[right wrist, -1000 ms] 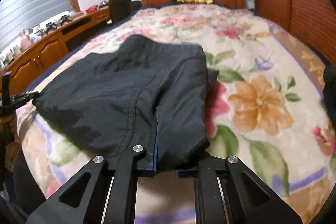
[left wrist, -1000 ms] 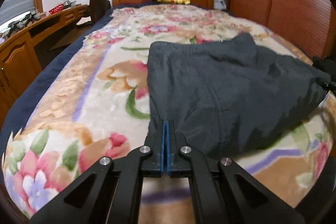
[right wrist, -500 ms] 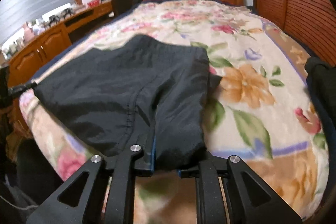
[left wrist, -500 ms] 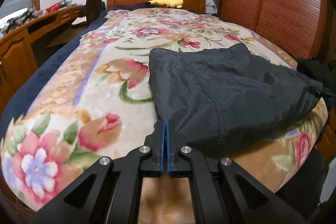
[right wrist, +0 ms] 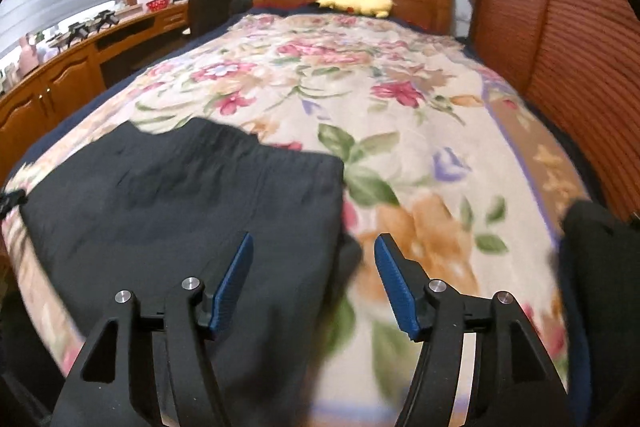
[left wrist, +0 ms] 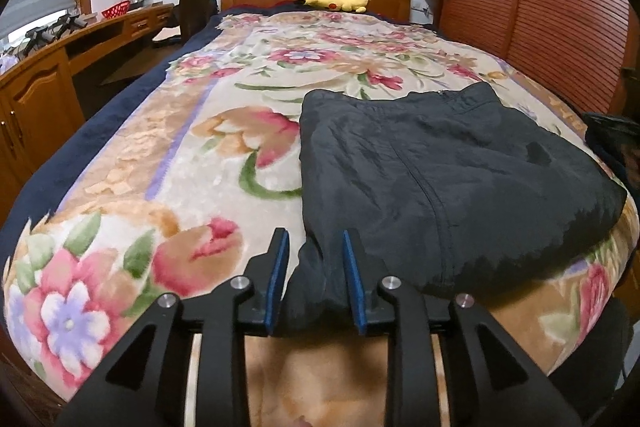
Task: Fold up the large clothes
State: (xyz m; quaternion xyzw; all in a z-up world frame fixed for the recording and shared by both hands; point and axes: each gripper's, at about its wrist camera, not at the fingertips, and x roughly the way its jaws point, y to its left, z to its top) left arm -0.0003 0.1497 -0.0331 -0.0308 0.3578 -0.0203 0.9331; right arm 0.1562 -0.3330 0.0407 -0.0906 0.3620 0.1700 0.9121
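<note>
**Both tongs parted at the garment's near edge**

Left wrist view: left tongs (left wrist: 314, 277) stand moderately apart, a bunched corner of the dark garment (left wrist: 440, 179) between the pads, unclamped. Garment lies folded on the bed (left wrist: 168, 163).

Right wrist view, blurred: right tongs (right wrist: 314, 281) gape wide over the garment's right edge, gripping nothing; judged a release.

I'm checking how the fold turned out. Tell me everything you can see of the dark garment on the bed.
The dark garment is charcoal, of thin, slightly crinkled woven-looking fabric, folded into a rough rectangle. A stitched seam runs down its middle, and a short zipper shows at its far edge. It lies flat on the floral blanket near the foot of the bed. Its near corner bunches between the open fingers of the left gripper; the right gripper is open over its near edge.
</note>
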